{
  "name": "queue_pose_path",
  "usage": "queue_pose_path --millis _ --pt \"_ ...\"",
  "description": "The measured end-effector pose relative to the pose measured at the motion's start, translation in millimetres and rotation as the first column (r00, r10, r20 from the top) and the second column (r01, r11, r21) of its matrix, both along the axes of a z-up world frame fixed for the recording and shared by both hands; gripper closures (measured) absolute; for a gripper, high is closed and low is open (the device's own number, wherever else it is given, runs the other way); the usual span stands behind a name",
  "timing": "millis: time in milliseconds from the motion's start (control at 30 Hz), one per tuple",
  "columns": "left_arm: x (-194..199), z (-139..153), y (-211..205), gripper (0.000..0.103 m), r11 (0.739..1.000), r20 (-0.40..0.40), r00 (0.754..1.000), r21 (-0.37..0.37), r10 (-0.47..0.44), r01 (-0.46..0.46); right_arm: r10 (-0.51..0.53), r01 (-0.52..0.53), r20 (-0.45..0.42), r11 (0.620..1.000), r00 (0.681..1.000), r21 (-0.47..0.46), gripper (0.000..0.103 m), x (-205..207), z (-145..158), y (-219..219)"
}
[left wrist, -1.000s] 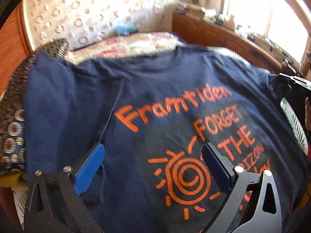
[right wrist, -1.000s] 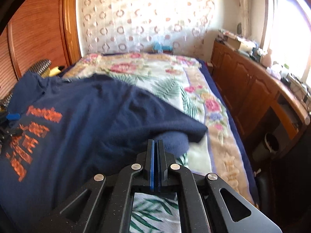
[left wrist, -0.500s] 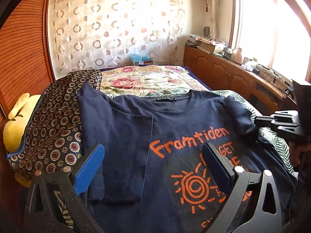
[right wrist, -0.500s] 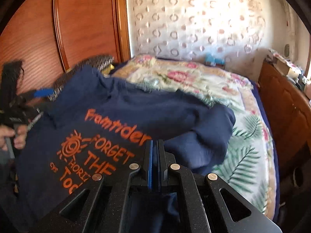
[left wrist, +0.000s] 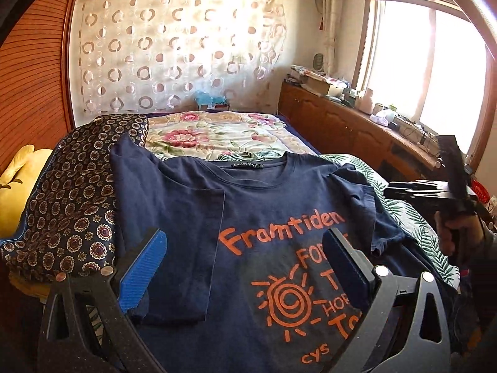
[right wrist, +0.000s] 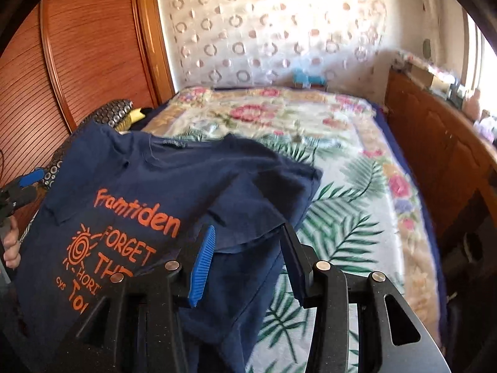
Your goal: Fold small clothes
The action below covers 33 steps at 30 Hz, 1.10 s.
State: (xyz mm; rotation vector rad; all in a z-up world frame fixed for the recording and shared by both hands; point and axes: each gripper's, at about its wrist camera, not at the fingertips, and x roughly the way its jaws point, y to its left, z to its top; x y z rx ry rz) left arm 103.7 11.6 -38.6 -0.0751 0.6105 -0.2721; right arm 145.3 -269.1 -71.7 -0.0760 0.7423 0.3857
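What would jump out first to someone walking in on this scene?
The navy T-shirt, spread across the near end of the bed with bright orange lettering and a spiral sun on its chest, one sleeve already folded inward. Both open grippers frame it: the left gripper over the print, the right gripper by the rumpled other sleeve. Behind lies a floral bedspread.

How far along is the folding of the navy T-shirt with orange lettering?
Done: both sleeve sides of the navy T-shirt with orange lettering lie folded inward on the floral bedspread. In hand: nothing; left gripper and right gripper are open. Left: folding its length.
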Motion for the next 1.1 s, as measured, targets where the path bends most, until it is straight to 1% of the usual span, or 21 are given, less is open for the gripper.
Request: queue_pose_path --millis 167,300,333,367,400,433,533,600,700,767,867,900,933,967,1000,1033,1100 --pt "-2.8 -1.1 2.5 0.002 1.0 -0.011 1.0 0.008 0.001 -0.001 -0.041 0.04 -0.091 0.999 0.995 -0.012 0.058 27.6 -12.1 10.6" --pt "-3.3 -2.7 4.9 0.002 1.0 -0.016 1.0 0.014 0.006 -0.006 -0.072 0.071 -0.124 0.997 0.99 -0.014 0.059 46.7 -16.5 11.9" --pt "-3.6 -2.6 5.2 0.002 1.0 -0.017 1.0 0.015 0.007 -0.007 -0.073 0.071 -0.127 0.997 0.989 -0.017 0.068 49.8 -15.8 14.1" --pt "-3.5 -2.4 5.6 0.002 1.0 -0.017 1.0 0.017 0.008 -0.008 -0.074 0.071 -0.127 0.997 0.989 -0.026 0.074 52.5 -15.5 16.4" --pt "-3.9 -2.0 6.4 0.002 1.0 -0.018 1.0 0.019 0.011 -0.01 -0.073 0.069 -0.125 0.997 0.989 -0.034 0.089 55.4 -14.7 19.3" --pt "-3.9 -1.6 7.7 0.002 1.0 -0.017 1.0 0.02 0.012 -0.011 -0.064 0.06 -0.121 0.998 0.991 -0.036 0.099 57.7 -13.2 22.1" --pt "-4.0 -0.5 11.0 0.002 0.999 -0.016 1.0 0.029 0.019 -0.019 -0.029 0.027 -0.089 0.999 0.996 -0.032 0.1 61.9 -6.3 31.4" --pt "-3.1 0.9 14.2 0.002 0.999 -0.015 1.0 0.031 0.022 -0.022 0.015 -0.016 -0.062 1.0 0.998 -0.006 0.1 61.8 3.4 42.6" --pt "0.7 3.4 18.1 0.002 0.999 -0.009 1.0 0.046 0.027 -0.027 0.086 -0.086 -0.034 0.996 0.996 0.022 0.1 63.5 18.0 66.0" --pt "5.8 5.0 22.5 0.002 0.998 -0.01 0.999 0.053 0.033 -0.032 0.135 -0.134 -0.019 0.99 0.991 0.047 0.1 67.3 26.9 88.9" --pt "14.7 6.6 29.0 0.002 0.997 -0.013 0.999 0.063 0.036 -0.035 0.17 -0.169 -0.025 0.985 0.985 0.042 0.099 80.5 27.5 115.1" --pt "18.5 7.9 32.3 0.002 0.997 -0.013 0.999 0.071 0.042 -0.041 0.18 -0.179 -0.034 0.983 0.983 0.04 0.094 86.9 25.4 119.9" --pt "21.4 8.6 35.1 0.002 0.996 -0.013 0.999 0.074 0.046 -0.045 0.184 -0.183 -0.035 0.983 0.982 0.032 0.084 90.5 24.8 123.2" --pt "24.2 9.9 38.1 0.002 0.996 -0.013 0.999 0.074 0.049 -0.048 0.183 -0.182 -0.025 0.983 0.983 0.023 0.076 93.1 25.3 122.9" --pt "27.6 11.1 41.6 0.002 0.996 -0.013 0.999 0.073 0.052 -0.051 0.182 -0.181 -0.015 0.983 0.983 0.018 0.063 94.8 26.6 120.7" --pt "30.3 12.2 44.2 0.002 0.996 -0.011 0.998 0.075 0.057 -0.056 0.178 -0.178 -0.008 0.984 0.984 0.012 0.059 95.9 27.7 115.8" --pt "37.1 15.5 50.2 0.002 0.995 -0.005 0.998 0.08 0.063 -0.062 0.15 -0.15 0.01 0.988 0.989 -0.029 0.059 93.4 28.4 106.2"
